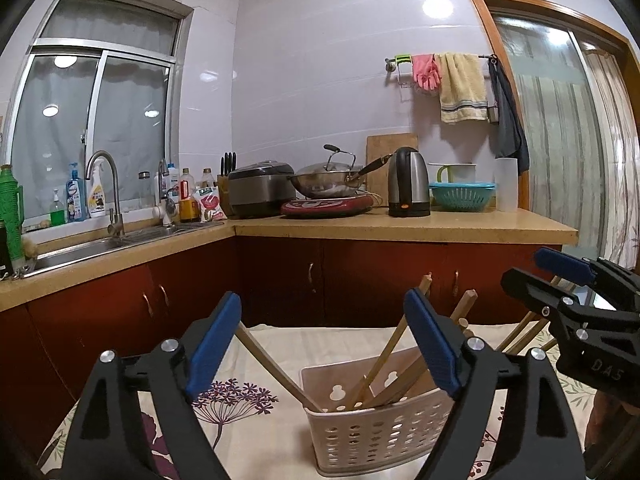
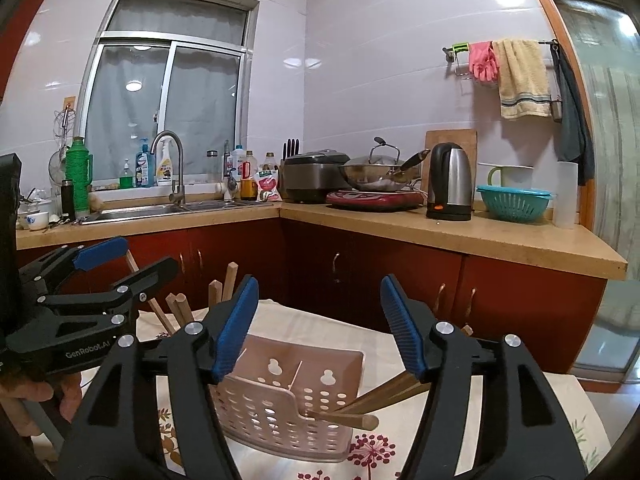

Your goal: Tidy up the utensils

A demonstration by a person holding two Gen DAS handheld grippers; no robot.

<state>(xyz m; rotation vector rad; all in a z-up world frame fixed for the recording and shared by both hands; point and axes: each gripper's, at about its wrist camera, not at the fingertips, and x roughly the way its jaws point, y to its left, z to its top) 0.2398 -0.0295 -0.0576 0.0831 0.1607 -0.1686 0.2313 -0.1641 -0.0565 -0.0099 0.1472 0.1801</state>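
A perforated plastic basket [image 1: 372,428] stands on the near desk [image 1: 256,432], which carries a flower-printed cloth. In the right wrist view the basket [image 2: 280,404] shows two compartments split by one divider, each with a keyhole slot in its back wall. Wooden chopsticks [image 1: 384,364] lean in it at slants; about four or five are visible in the left wrist view, though the exact count is hard to tell because the blue pads cover some. One more stick [image 1: 276,368] leans out over the basket's left rim. In the right wrist view further chopsticks [image 2: 384,396] lie low at the basket's right side, their ends poking toward the camera; whether they rest in it or against it cannot be told.

The left tool [image 1: 324,344] hovers just near of the basket with its two blue-padded fingers spread wide, holding nothing. The right tool [image 2: 318,328] hangs likewise over the basket, its fingers wide apart and empty. Each tool appears at the edge of the other's view.

Far behind, the L-shaped kitchen counter [image 1: 400,228] carries one kettle [image 1: 408,182], one wok [image 1: 332,180], one rice cooker [image 1: 260,188], one teal colander [image 1: 462,196] and one sink [image 1: 104,244] with a tap.
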